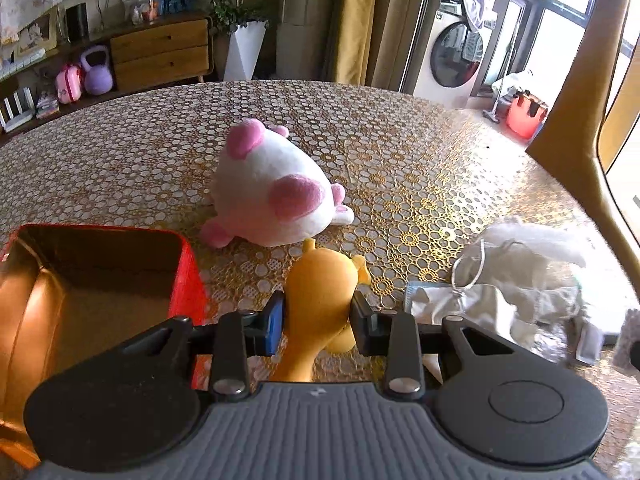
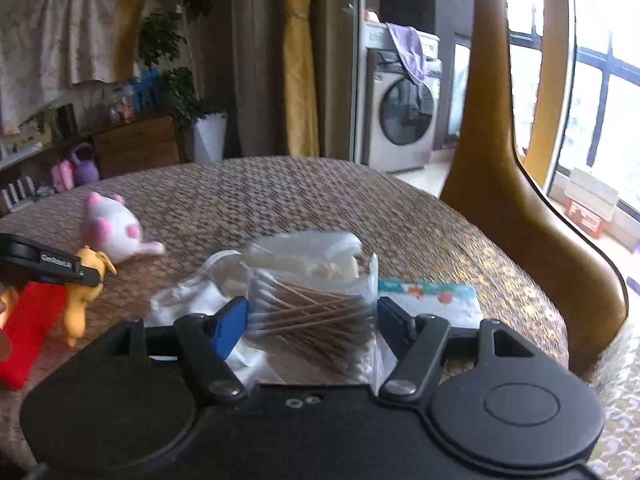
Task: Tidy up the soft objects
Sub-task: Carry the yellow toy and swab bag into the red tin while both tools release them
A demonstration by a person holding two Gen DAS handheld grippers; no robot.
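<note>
The left gripper (image 1: 318, 314) clamps an orange toy (image 1: 320, 300) at lower centre. The right gripper (image 2: 310, 318) grips a bag of cotton swabs (image 2: 312, 312)

a home: washing machine (image 1: 454, 54), wooden drawers (image 1: 160, 50), potted plant (image 1: 236, 16), curtains (image 1: 352, 20).

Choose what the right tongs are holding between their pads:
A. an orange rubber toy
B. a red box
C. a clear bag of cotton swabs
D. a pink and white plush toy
C: in the right wrist view the right tongs are closed on the clear bag of cotton swabs, whose wooden sticks show through the plastic.
</note>
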